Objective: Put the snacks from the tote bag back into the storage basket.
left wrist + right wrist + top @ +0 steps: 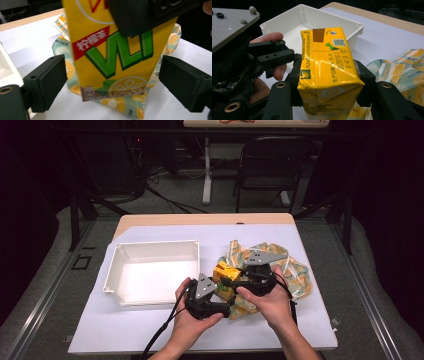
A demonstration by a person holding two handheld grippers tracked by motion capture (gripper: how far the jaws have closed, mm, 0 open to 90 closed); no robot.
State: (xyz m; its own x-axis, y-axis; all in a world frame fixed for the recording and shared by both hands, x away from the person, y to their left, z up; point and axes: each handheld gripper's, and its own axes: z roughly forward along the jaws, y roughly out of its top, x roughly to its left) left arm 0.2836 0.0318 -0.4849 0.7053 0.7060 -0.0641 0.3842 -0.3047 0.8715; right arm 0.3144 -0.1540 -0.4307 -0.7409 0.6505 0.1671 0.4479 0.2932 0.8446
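The right gripper [231,282] clamps the yellow drink carton [328,72], lifting it for the left gripper [110,82]; those jaws stand wide beside it, untouching; white tray [152,251] waits nearby.

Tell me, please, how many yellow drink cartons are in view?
1: the yellow drink carton is clamped in the right gripper, above the patterned bag. More may be hidden in it.

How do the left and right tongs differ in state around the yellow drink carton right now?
The right tongs are clamped on the yellow drink carton, pads pressing its sides; the left tongs stand open with the carton between them, gaps on both sides. Both are hand-held with black jaws, meeting at the carton beside the white tray.
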